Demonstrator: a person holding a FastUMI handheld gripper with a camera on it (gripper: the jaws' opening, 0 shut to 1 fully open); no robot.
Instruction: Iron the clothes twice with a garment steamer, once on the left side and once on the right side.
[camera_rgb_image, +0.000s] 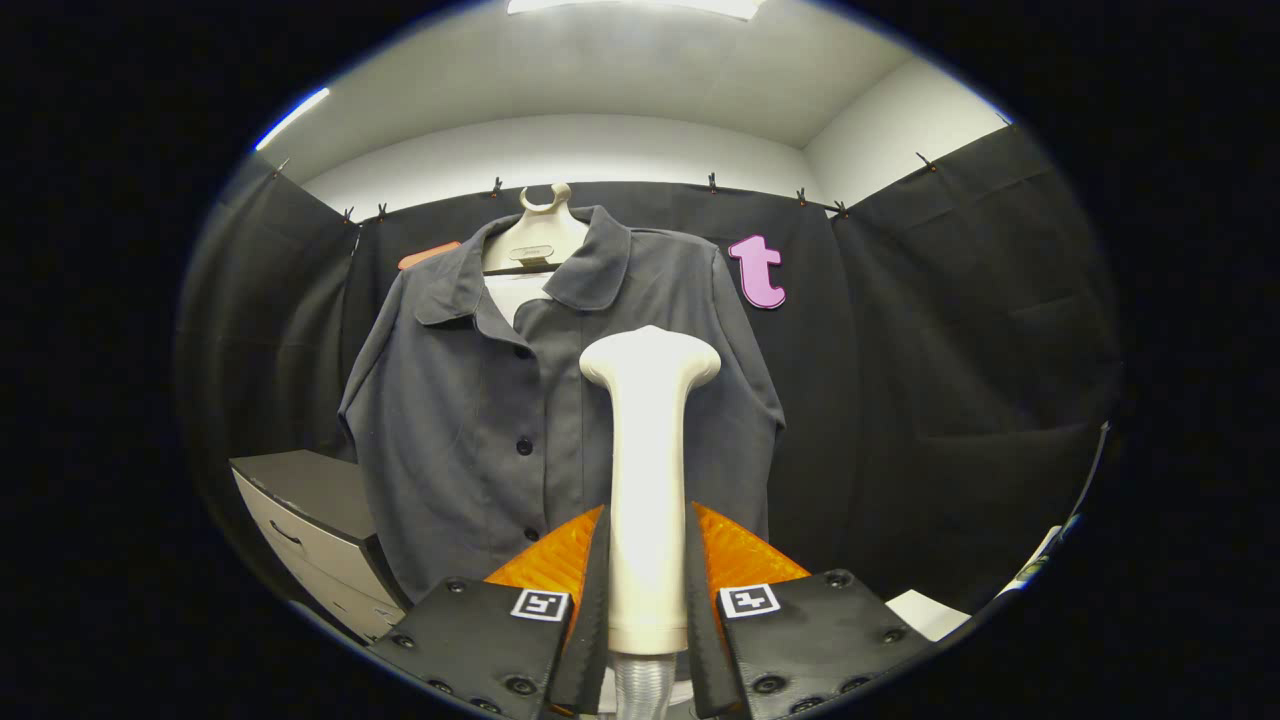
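Upright between its fingers, the tool clamped the steamer, whose head stood before the hanging shirt's front.

I'm in a recording booth set up inside a plain room, not a lived-in home. Black cloth hangs all round me as a wall, pinned along its top edge by small clips, and above it I see bare white walls and a ceiling light panel. A dark grey shirt hangs on a pale hanger against the cloth, staged for work. Low beside the shirt stands a grey drawer cabinet, office-style. My fingers carry square printed tracking markers, which suits a data-collection setup.
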